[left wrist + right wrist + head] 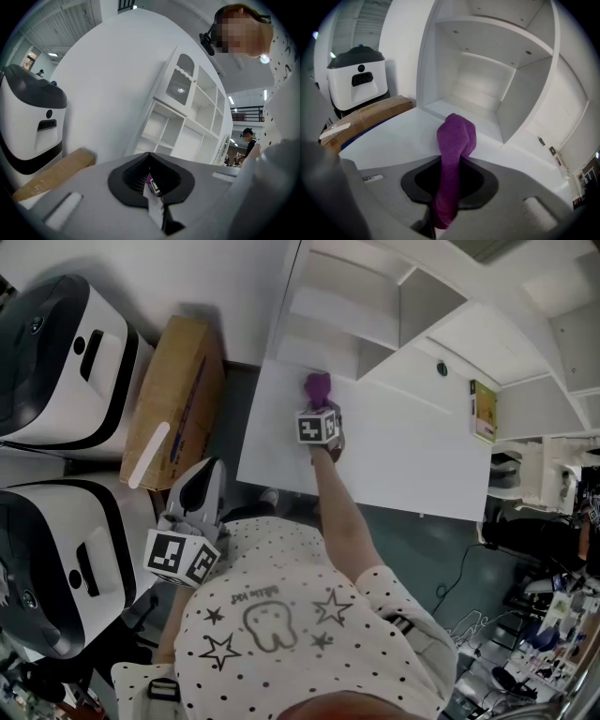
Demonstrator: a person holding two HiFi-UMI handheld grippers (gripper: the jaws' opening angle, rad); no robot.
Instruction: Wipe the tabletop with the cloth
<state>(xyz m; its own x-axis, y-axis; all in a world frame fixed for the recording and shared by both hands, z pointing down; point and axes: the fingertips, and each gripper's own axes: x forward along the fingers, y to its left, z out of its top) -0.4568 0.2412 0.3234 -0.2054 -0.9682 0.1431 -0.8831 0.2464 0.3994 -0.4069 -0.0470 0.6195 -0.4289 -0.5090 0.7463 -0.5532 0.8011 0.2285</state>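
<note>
At the far left corner of the white table (403,456), the right gripper (319,407) holds the purple cloth (317,387) down against the surface, close to the foot of the white shelf unit (375,306). Its jaws are clamped tight on the cloth. I judge the wiping step to be under way, and since the cloth sits at one corner, most of the tabletop is probably yet to be covered. The next move likely calls for dragging the cloth back toward the person or across to the right. It needs enough downward pressure to keep the free end flat on the table, and care to stop short of the table edge and the shelf unit.

The left gripper (208,470) hangs off the table near the person's body, above the floor beside a cardboard box (173,399). Its own view shows the jaws drawn together to a thin slit with nothing between them.

The head view alone gives the whole layout: how much bare table lies to the right and where each gripper sits. The right gripper view alone shows the grip itself: the cloth (456,136) runs back through the jaws and bunches into a rounded lump ahead of them. Through the left gripper's slit, the far cloth and marker cube show only as specks.
</note>
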